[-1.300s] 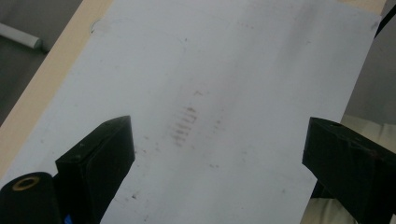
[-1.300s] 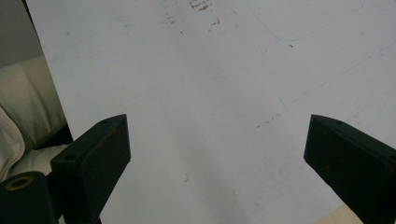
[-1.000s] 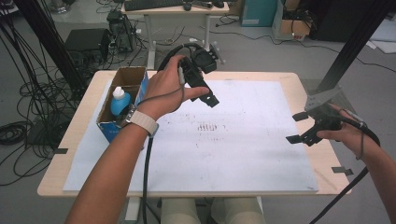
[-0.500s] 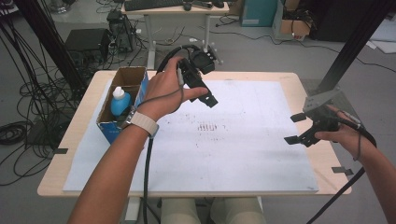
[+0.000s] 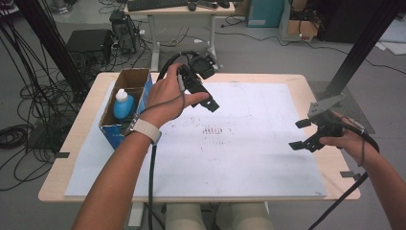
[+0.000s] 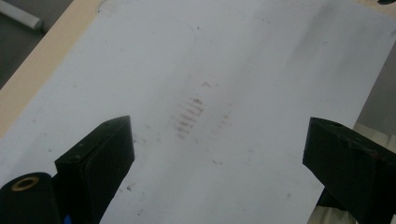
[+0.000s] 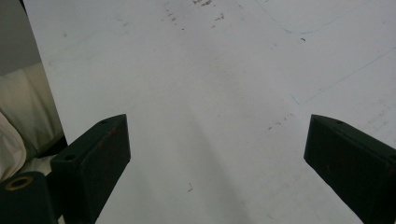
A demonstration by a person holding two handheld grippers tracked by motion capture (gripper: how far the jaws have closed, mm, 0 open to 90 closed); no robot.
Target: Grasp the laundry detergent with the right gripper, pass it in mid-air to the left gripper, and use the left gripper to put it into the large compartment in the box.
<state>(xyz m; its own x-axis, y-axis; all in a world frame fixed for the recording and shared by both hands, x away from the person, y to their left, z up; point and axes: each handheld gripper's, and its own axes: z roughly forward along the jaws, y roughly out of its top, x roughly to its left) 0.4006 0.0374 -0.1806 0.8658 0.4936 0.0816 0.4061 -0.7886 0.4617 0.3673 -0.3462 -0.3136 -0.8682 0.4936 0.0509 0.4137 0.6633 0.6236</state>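
High view shows both tools almost where they were a second ago: left tool (image 5: 207, 98) released beside the cardboard box (image 5: 125, 103) with the blue bottle (image 5: 123, 104), right tool (image 5: 306, 134) released too. Left gripper view adds dark smudges (image 6: 189, 114) on the white sheet (image 6: 261, 84) ahead.

Overhead plus two close sheet (image 5: 239, 143) views
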